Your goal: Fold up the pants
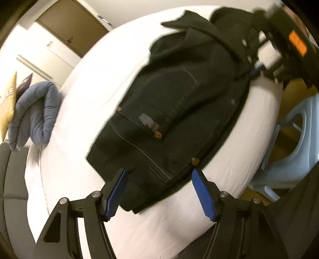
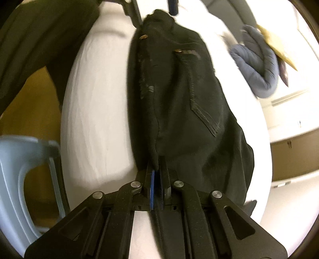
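Black jeans (image 1: 175,103) lie bunched on a white bed (image 1: 83,151), with rivets and a pocket showing. My left gripper (image 1: 159,173) is open, its blue pads (image 1: 117,191) spread on either side of the near edge of the jeans, holding nothing. My right gripper (image 2: 156,165) is shut on a fold of the jeans (image 2: 179,95), pinching the seam edge between its blue pads. The right gripper also shows at the far end of the jeans in the left wrist view (image 1: 257,65). The left gripper's fingertips (image 2: 173,6) show at the far end in the right wrist view.
A folded blue-grey quilt (image 1: 37,111) and a yellow cushion (image 1: 8,107) lie at the head of the bed. A pale blue plastic stool (image 1: 291,147) stands on the wooden floor beside the bed; it also shows in the right wrist view (image 2: 22,179). Wooden cabinet doors (image 1: 73,29) line the wall.
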Demonstrator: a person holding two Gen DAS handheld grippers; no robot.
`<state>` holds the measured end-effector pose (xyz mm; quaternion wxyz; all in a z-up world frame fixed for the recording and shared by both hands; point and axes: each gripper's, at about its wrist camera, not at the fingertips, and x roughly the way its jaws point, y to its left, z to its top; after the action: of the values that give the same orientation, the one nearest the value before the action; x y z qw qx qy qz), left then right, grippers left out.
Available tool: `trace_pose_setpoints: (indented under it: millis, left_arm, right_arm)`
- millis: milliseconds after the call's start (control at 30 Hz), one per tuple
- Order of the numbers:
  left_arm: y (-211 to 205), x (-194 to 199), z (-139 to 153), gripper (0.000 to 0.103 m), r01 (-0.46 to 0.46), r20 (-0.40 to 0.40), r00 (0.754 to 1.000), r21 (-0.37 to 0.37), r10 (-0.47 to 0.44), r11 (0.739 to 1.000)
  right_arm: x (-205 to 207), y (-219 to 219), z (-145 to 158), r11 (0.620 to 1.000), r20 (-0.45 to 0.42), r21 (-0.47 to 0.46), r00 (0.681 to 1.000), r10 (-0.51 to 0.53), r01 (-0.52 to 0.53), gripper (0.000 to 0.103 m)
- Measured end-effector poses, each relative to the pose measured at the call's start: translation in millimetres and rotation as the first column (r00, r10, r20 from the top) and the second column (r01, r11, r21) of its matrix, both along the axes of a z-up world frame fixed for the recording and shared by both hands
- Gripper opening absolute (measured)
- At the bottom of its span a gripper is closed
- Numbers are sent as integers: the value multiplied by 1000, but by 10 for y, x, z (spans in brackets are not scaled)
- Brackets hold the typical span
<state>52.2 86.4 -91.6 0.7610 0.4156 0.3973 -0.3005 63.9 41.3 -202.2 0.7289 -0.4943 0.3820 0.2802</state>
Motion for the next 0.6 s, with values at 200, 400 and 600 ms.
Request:
trace_pose_setpoints:
  millis: [200,400,600]
  left_arm:
    - [-434,342,297,69,-178,-63,984,-287,167,941]
    - [-857,708,-49,67,-429,-305,898,-455,317,780]
    - [-1002,679,-589,65,-575,-429,806,-408,407,709]
  right_arm:
    - [78,-176,172,951,-55,228,978,-200,208,10]
    - [147,-813,582,614,-338,586,848,-408,529,12]
    - [444,-2125,842,59,-598,673,590,-542,737,34]
